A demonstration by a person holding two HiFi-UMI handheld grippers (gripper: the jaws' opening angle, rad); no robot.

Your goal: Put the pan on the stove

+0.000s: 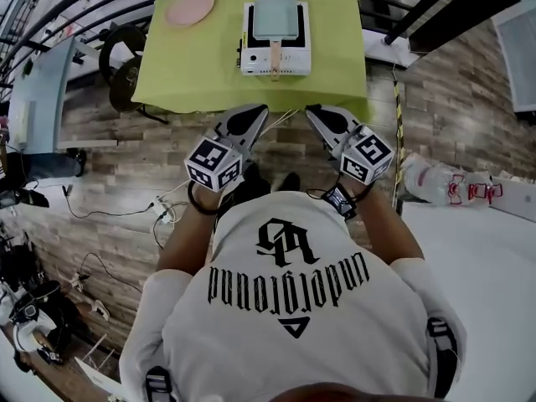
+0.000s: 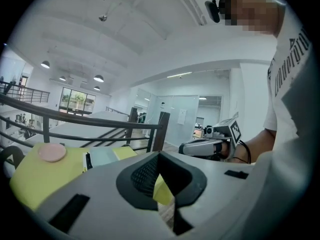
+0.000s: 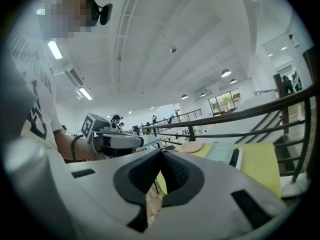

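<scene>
A pale square pan (image 1: 275, 17) with a wooden handle (image 1: 275, 57) sits on a white portable stove (image 1: 295, 59) on the yellow-green table (image 1: 184, 65). My left gripper (image 1: 260, 111) and right gripper (image 1: 312, 111) hover side by side just short of the table's near edge, both shut and empty. In the left gripper view the shut left gripper (image 2: 159, 155) points past the pan (image 2: 102, 156), with the right gripper (image 2: 183, 148) beside it. In the right gripper view the shut right gripper (image 3: 161, 152) faces the pan (image 3: 220, 151) and stove (image 3: 235, 157); the left gripper (image 3: 156, 141) shows at left.
A pink plate (image 1: 190, 7) lies on the table's far left corner. A black chair (image 1: 121, 65) stands left of the table, a metal railing (image 1: 435, 7) behind it. Cables (image 1: 159, 212) trail on the wood floor, and a white tabletop (image 1: 477, 258) is at right.
</scene>
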